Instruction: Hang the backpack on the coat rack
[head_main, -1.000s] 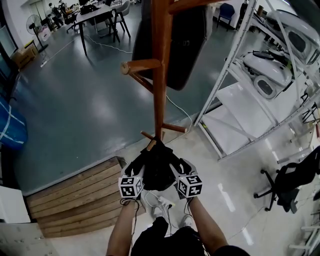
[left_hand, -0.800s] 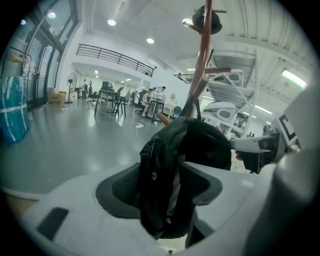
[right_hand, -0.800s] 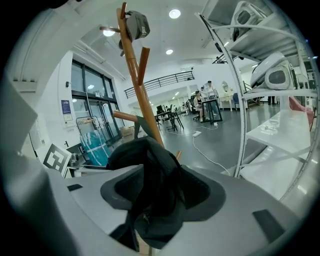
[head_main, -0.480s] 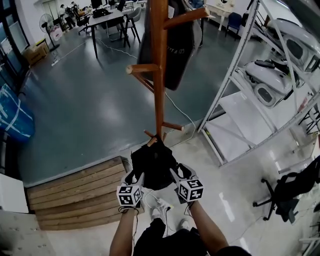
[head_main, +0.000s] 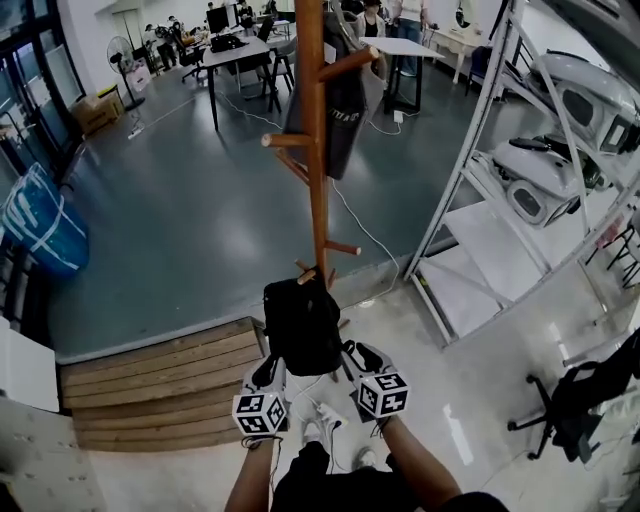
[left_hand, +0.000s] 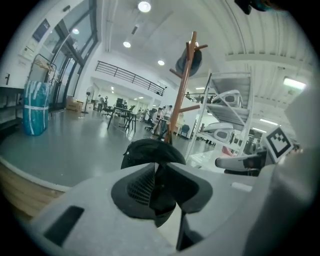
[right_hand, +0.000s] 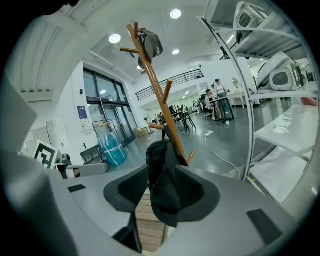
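Since a second ago the backpack (head_main: 302, 328) has come up from low over my shoes and out toward the coat rack (head_main: 313, 150), and more of the pole now shows above it. The pack is black and hangs off the floor between my two tools, its long axis running away from me toward the foot of the pole. Its far end lies just by the lowest short peg (head_main: 306, 277); I cannot tell whether they touch.

My left gripper (head_main: 268, 368) is closing, its jaws almost together on a thin fold of the black fabric. My right gripper (head_main: 350, 355) is closing too but stands much wider, with a thick bunch of the pack filling the gap. Both grips sit at the near end, one on each side.

The pole stands straight ahead, between my two hands, so neither is clearly nearer. The bare side peg (head_main: 285, 140) juts to my left and well above the pack. The upper right peg (head_main: 350, 62) already carries a dark bag (head_main: 342, 100). I judge the pack must go up and forward. Wooden decking (head_main: 160, 385) lies to my left, metal shelving (head_main: 500, 180) to my right.
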